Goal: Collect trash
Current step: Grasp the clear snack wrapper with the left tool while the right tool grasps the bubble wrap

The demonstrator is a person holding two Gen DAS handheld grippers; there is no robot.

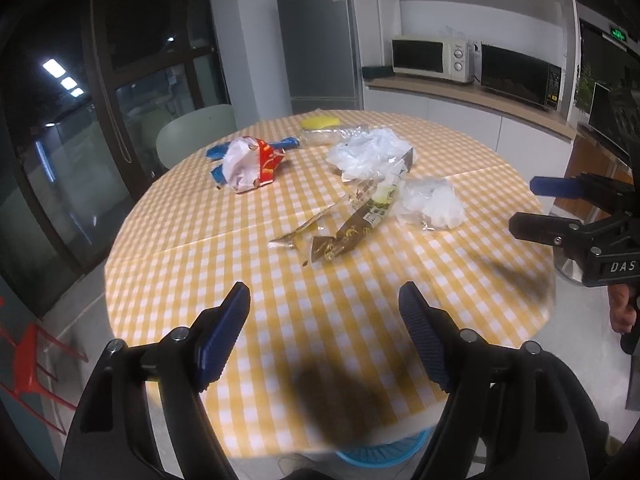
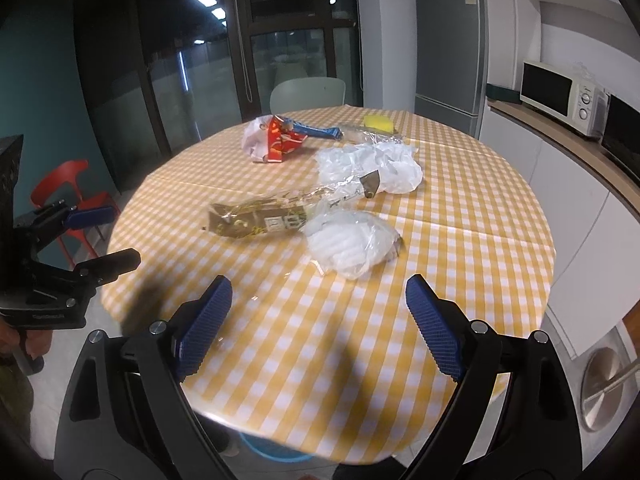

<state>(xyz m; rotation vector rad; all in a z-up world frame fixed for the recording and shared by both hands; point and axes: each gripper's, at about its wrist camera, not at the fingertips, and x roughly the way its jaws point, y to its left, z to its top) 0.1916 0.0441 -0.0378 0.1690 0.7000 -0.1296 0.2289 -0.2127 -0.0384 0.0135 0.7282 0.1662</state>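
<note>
Round table with yellow-and-white checked cloth (image 1: 208,264), trash scattered across its far half, both grippers held over the near edge, nothing between the pads of either

Left gripper (image 1: 324,300) black with blue ribbed pads, jaws spread wide, empty, above bare cloth. Right gripper (image 2: 318,296) same build, jaws spread wide, empty; nearest item is the small crumpled clear plastic bag with white wad inside (image 2: 352,246), just ahead of its pads, not touching

Trash positions:
- long brown-and-clear snack wrapper (image 1: 360,224) lying flat mid-table, one end touching the small clear bag
- thin clear twisted wrapper strip (image 1: 304,228) just beside the brown wrapper
- large crumpled white-clear plastic bag (image 1: 368,154) behind the brown wrapper, overlapping its far end
- crumpled red-and-white foil snack bag (image 1: 252,164) far left side, resting on blue wrappers (image 1: 218,152)
- clear flat packet (image 1: 320,136) at far edge, yellow sponge-like block (image 1: 320,122) just behind it

Under the near table edge a light blue round bin rim (image 1: 380,452) shows, partly hidden by the cloth

In the left wrist view the right gripper pokes in from the right edge with a hand (image 1: 622,308) below it. Pale green chair (image 2: 306,92) behind table, red chair (image 2: 68,196) left, grey fridge (image 2: 450,48), white microwave (image 2: 560,96) on counter
</note>
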